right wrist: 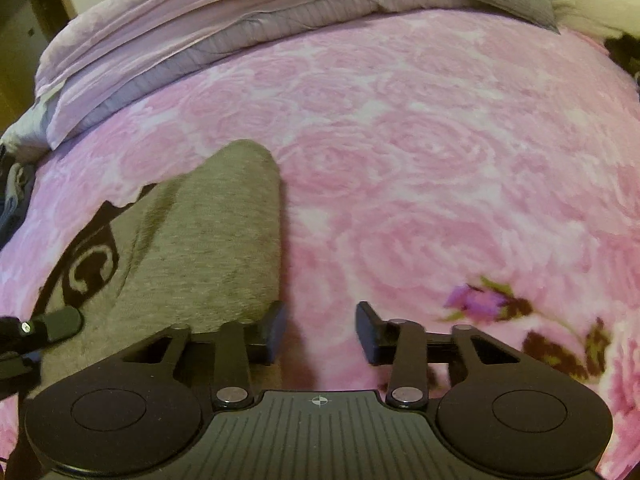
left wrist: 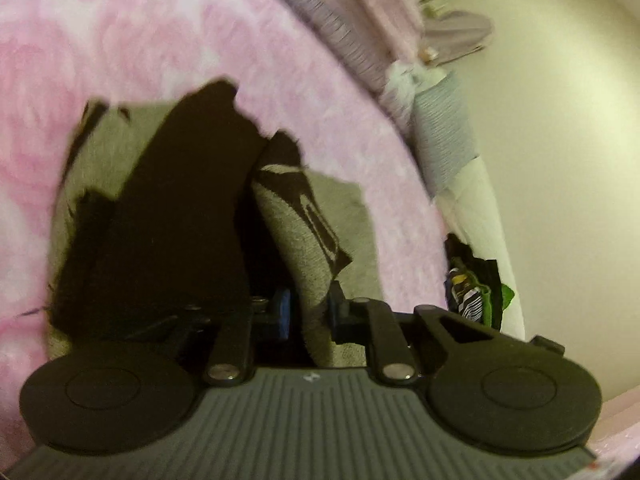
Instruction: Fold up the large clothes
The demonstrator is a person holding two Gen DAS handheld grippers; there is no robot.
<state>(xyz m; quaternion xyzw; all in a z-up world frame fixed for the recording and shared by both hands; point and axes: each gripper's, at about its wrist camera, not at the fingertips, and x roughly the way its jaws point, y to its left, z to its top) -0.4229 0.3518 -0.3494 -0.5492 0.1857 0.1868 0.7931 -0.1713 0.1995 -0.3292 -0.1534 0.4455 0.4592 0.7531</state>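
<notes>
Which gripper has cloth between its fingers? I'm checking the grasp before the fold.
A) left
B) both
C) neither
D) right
A: the left gripper pinches a fold of the grey garment, while the right gripper stands open over bare pink blanket.

My left gripper (left wrist: 306,312) hides the lower end of the grey-and-black garment (left wrist: 296,236), whose dark print is smeared by blur. Striped and green items (left wrist: 476,292) past the pink blanket (left wrist: 160,32) are too small to identify. In my right view, the garment's print runs off the left edge.
</notes>
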